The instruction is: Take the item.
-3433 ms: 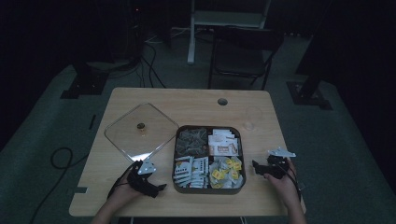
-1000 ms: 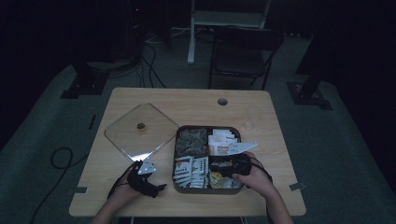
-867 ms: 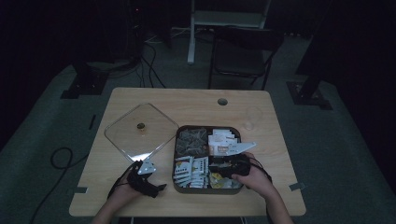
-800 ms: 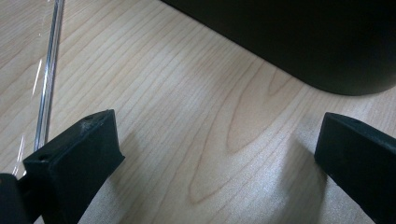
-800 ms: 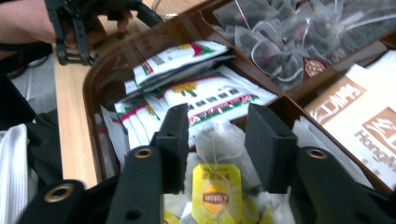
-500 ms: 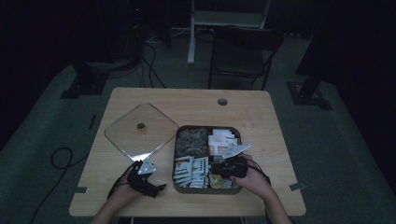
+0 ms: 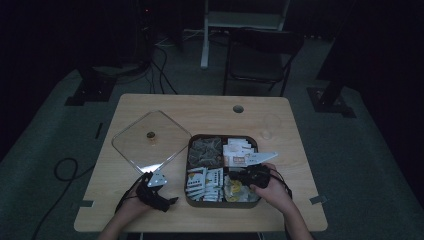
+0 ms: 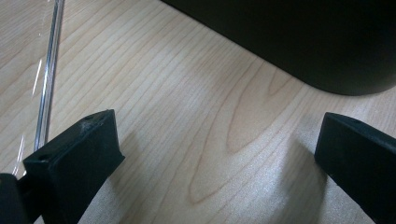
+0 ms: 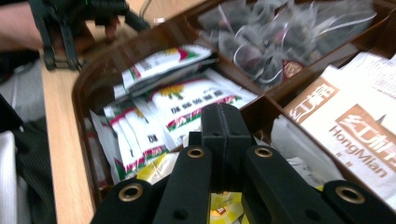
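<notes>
A dark tray (image 7: 223,202) with 4 compartments is sitting near the worktop's (image 7: 200,107) front edge: mesh bags (image 9: 271,35) far left, white-and-orange packets (image 9: 355,116) far right, green-printed sachets (image 9: 187,105) near left, yellow packets (image 7: 235,190) near right. The right hand-held gripper (image 9: 223,126) is hovering over the yellow packets, jaws just closing together, nothing visibly between them. The left hand-held gripper (image 8: 210,154) is resting apart on bare wood between tray and clear lid (image 7: 150,140).
</notes>
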`<state>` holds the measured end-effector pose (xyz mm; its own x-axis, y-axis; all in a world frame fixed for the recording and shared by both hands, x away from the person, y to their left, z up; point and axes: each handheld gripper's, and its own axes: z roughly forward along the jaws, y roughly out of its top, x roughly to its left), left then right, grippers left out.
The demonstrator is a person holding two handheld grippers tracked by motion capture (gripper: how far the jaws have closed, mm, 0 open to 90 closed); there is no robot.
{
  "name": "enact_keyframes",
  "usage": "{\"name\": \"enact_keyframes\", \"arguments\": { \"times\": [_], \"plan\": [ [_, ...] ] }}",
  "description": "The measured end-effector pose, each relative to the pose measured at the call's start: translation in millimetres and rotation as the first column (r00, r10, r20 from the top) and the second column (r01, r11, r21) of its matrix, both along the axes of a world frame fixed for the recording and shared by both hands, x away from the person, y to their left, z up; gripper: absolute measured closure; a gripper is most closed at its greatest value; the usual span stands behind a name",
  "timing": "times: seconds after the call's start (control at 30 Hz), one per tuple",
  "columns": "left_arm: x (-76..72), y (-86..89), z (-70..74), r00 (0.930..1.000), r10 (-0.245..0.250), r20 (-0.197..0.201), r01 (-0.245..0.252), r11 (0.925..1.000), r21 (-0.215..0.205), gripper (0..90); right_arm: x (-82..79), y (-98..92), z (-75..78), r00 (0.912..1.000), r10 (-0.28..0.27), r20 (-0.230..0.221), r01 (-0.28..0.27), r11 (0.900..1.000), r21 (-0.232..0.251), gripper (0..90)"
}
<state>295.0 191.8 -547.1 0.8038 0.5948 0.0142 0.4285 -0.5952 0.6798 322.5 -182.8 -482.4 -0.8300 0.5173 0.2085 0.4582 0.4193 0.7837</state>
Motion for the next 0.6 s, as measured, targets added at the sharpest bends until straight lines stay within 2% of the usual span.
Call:
{"name": "enact_keyframes", "arguments": {
  "times": [0.23,0.3,0.37,0.53,0.57,0.6],
  "plan": [
    [0.0,0.0,0.0,1.0000,0.000,0.000,0.000,1.0000,-0.001,0.7,-2.0,-9.6,10.4,0.9990,-0.038,0.024,0.037,0.997,0.062,90.0],
    [0.0,0.0,0.0,1.0000,0.000,0.000,0.000,1.0000,0.000,0.7,-3.0,-13.2,15.9,0.9979,-0.054,0.036,0.050,0.994,0.097,90.0],
    [0.0,0.0,0.0,1.0000,0.000,0.000,0.000,1.0000,0.000,0.7,-3.2,-14.7,18.7,0.9982,-0.049,0.036,0.045,0.993,0.109,90.0],
    [0.1,0.0,0.0,1.0000,0.000,0.001,0.000,1.0000,0.000,0.7,-4.7,-15.5,24.5,0.9978,-0.048,0.045,0.042,0.992,0.117,90.0],
    [0.1,0.0,0.0,1.0000,0.000,0.001,0.000,1.0000,0.000,0.7,-5.8,-15.5,27.7,0.9962,-0.061,0.062,0.054,0.992,0.117,90.0],
    [0.1,0.1,0.0,1.0000,-0.001,0.001,0.001,1.0000,0.001,0.7,-6.2,-15.0,29.1,0.9968,-0.051,0.062,0.044,0.993,0.110,90.0]
  ]
}}
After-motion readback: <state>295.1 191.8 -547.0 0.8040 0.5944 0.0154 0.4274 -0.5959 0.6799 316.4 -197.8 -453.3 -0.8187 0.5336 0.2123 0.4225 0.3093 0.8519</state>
